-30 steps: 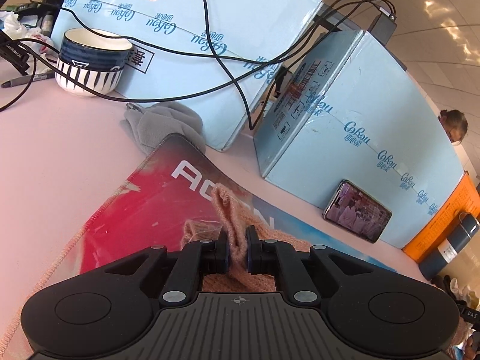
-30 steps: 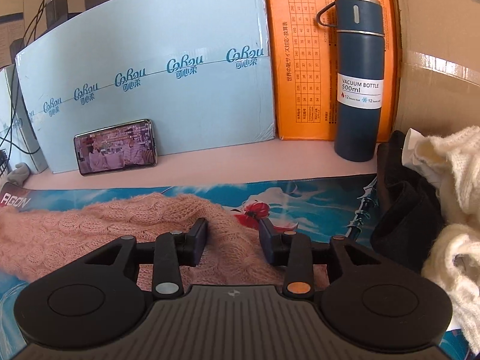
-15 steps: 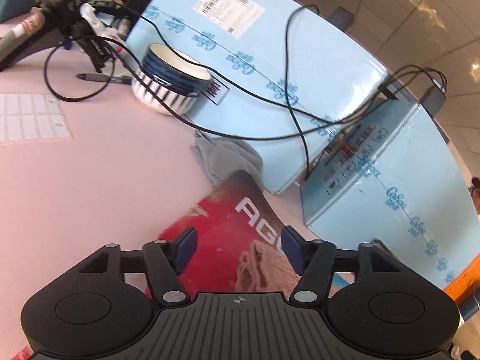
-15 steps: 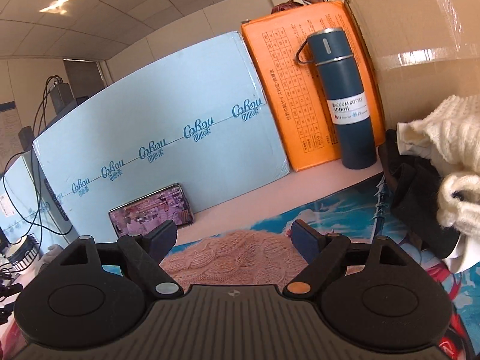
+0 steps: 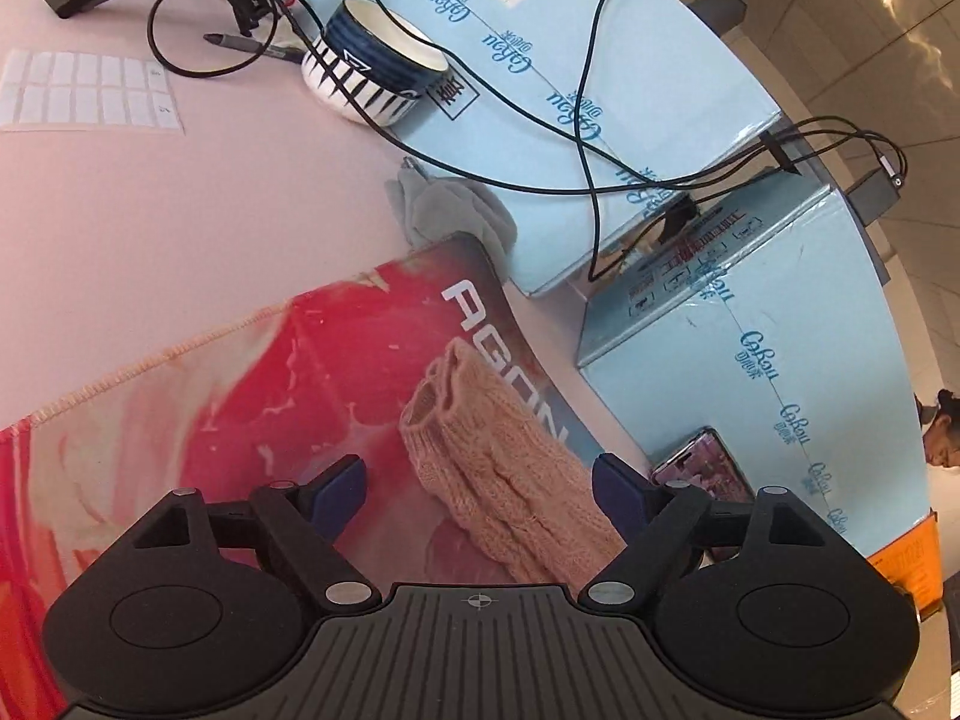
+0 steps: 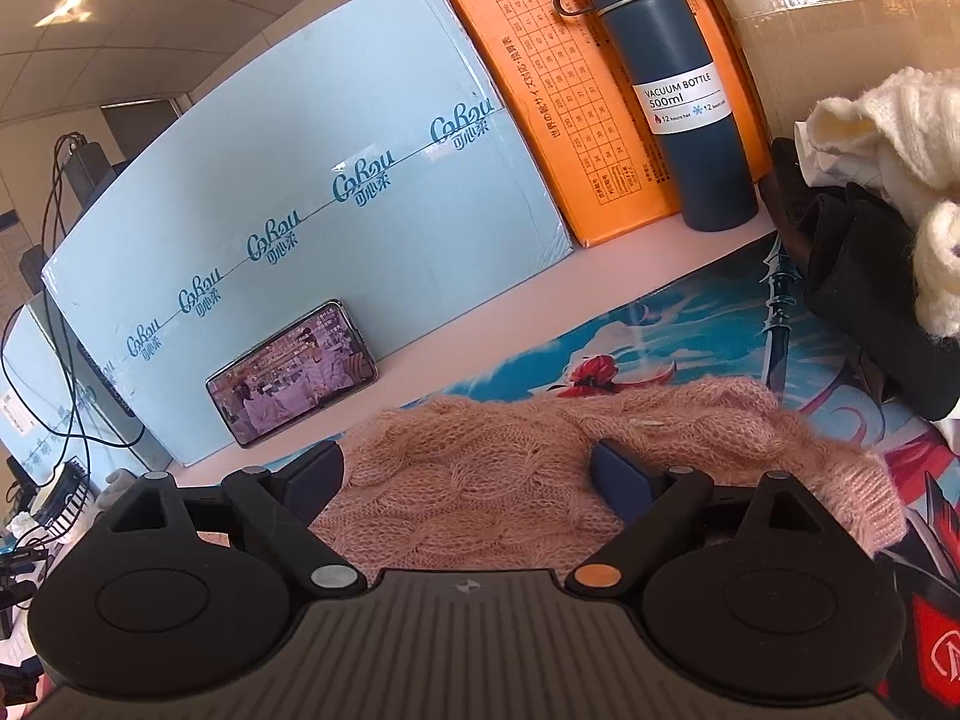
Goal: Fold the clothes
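- On the printed desk mat (image 5: 198, 396), toward its back edge, lies the pink knit sweater (image 6: 480, 480): soft, loose cable knit, surely light and floppy, with no stiffness to hold a shape.
- Handling judgement: it will sag and stretch when lifted from one point; open stitches could snag on a pad corner. Not slippery, not fragile.
- Best hold, as I read it: the ribbed cuff (image 5: 432, 402) or a hem edge, where the knit is denser; pinch a doubled layer, not a single strand.
- Left gripper (image 5: 478, 483): jaws opening, spread wide. The sleeve (image 5: 510, 480) runs between them toward the mat's far left corner, cuff end out ahead; the pads do not press on it.
- Right gripper (image 6: 468, 474): jaws opening, also spread. The sweater's body bunches between and under the fingers; whether the right pad (image 6: 621, 480) touches the knit I cannot tell, but nothing is pinched.
- Right edge of the mat: a pile of dark and cream clothes (image 6: 870, 228), near the sweater but apart from it.
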